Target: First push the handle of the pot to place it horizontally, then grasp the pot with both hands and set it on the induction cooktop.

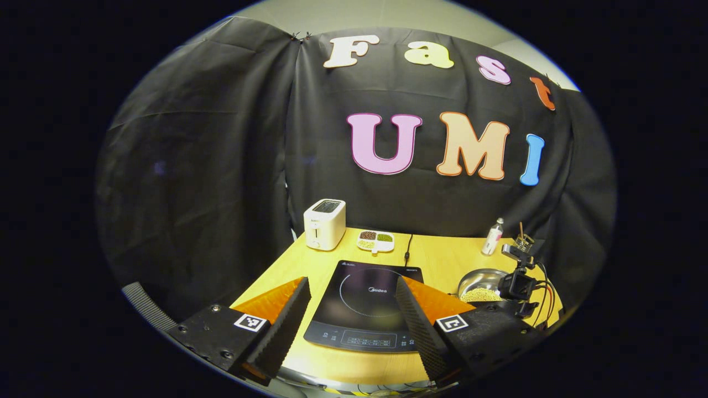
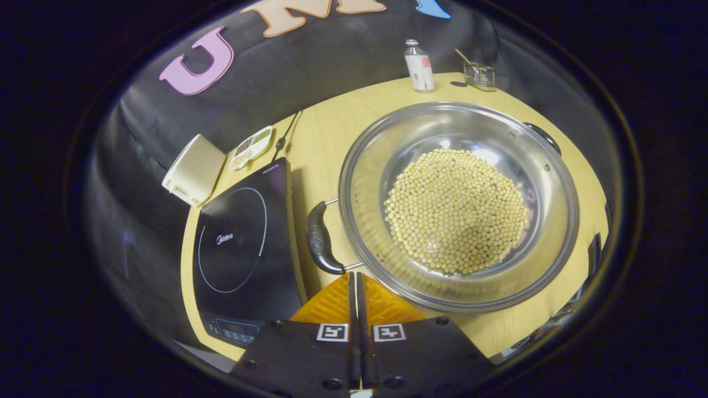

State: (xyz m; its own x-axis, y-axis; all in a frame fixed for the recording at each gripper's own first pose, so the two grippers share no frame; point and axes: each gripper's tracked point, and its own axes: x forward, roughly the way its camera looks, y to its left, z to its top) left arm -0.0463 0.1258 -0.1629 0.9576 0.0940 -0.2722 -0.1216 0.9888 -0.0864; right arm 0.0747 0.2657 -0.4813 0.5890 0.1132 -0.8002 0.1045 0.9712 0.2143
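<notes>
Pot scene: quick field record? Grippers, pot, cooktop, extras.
left gripper: open, above the cooktop
right gripper: shut, empty, tips by the pot handle
pot: steel, holds beans, on the table, right of the cooktop
cooktop: bare
extras: toaster, bottle, snack dish

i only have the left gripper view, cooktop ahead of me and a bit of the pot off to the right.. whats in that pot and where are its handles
Observer: The pot holds a heap of small pale beans.
Operator: handles?
Observer: One black handle faces the induction cooktop; another sits on the pot's far rim.
Operator: and the right gripper
Observer: The right gripper is shut on nothing, its tips just by the near handle's end.
</notes>
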